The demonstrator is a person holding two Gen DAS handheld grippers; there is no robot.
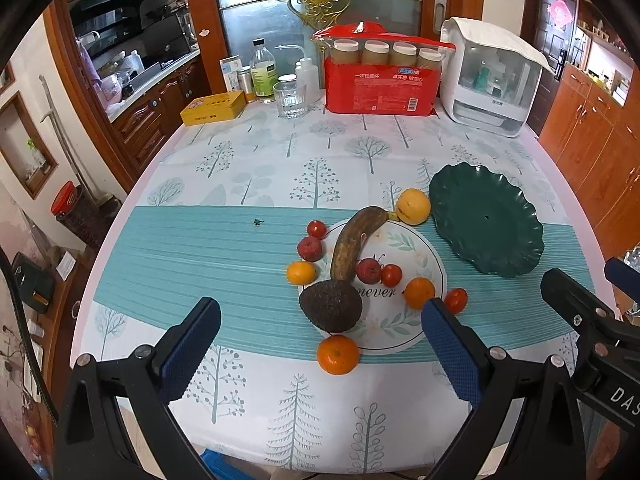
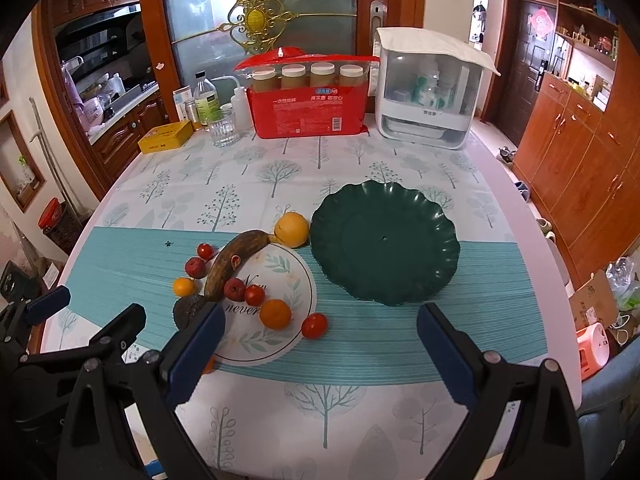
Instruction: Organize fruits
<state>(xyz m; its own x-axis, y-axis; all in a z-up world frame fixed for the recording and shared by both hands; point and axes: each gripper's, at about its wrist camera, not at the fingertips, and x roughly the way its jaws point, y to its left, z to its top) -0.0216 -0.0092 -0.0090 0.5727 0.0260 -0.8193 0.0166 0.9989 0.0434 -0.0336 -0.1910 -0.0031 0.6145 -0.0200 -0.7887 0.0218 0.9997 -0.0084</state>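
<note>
Left wrist view shows a whole orange (image 1: 338, 354) at 6 o'clock of the avocado (image 1: 331, 306); right wrist view hides it. Green plate (image 2: 384, 242) lies empty at 3 o'clock. Both jaws gape, holding nothing above bare near bench (image 2: 320, 412).

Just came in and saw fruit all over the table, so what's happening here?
A person holds two grippers, left gripper and right gripper, both open and empty above the near table edge. No fruit is picked up yet. The banana, avocado, oranges, tomatoes and small red fruits lie scattered on and around a round white mat. The green plate beside it holds nothing.
</note>
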